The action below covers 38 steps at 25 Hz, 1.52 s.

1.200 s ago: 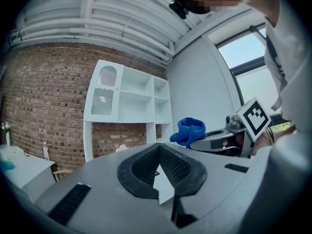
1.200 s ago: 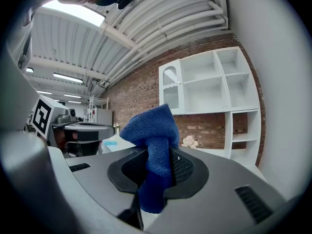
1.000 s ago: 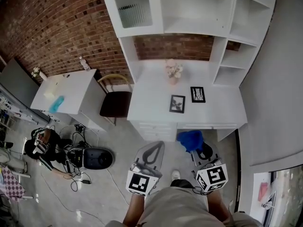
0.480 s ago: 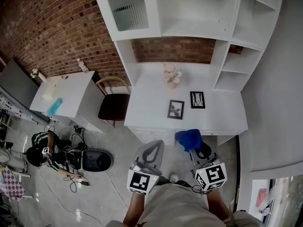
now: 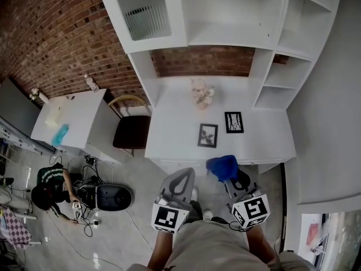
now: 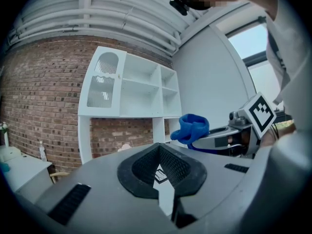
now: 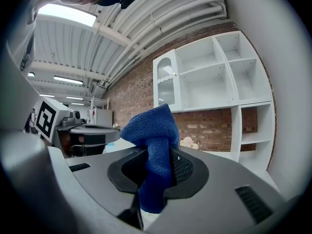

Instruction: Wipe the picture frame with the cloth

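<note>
**Approach stage: wiping not yet started.**
Your left gripper (image 5: 181, 178) is closed and empty. Your right gripper (image 5: 229, 174) is clamped on the blue cloth (image 5: 221, 165). The picture frame (image 5: 207, 135) and a second frame (image 5: 234, 122) stand on the desk (image 5: 169, 134), well ahead of both grippers. All wiping remains. No legible writing, only coded square markers.

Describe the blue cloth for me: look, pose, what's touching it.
The blue cloth looks like soft, finely textured microfibre, bunched rather than flat. The right gripper is shut on it: a rumpled wad bulges past the jaws and a tail hangs below them. It is held in the air, short of the white desk.
</note>
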Each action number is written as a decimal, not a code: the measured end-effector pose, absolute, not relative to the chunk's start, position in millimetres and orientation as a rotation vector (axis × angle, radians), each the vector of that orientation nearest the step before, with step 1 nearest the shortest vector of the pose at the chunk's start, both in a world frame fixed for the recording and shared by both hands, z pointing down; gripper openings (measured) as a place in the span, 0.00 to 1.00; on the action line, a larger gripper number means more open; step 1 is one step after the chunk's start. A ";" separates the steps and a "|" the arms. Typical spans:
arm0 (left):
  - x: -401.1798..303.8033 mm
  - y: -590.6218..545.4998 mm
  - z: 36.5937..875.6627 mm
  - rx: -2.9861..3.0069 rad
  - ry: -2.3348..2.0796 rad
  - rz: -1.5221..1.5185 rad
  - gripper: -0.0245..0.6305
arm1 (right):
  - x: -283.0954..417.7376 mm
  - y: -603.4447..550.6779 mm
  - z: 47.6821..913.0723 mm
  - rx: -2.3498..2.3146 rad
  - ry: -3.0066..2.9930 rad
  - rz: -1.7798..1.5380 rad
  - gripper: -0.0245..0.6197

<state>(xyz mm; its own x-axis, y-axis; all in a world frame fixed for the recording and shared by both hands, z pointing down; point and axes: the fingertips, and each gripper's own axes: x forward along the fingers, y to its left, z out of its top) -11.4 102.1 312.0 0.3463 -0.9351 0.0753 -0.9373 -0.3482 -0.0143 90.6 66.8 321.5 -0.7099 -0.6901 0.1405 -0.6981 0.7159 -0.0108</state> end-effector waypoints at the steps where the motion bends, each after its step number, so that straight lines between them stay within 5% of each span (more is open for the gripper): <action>1: -13.4 97.0 313.7 2.555 -1.765 0.109 0.03 | 89.1 62.1 323.5 1.145 -2.784 0.101 0.16; 38: -63.0 -82.5 455.0 2.714 -1.187 0.245 0.03 | 31.5 -87.2 444.5 1.457 -2.425 0.339 0.16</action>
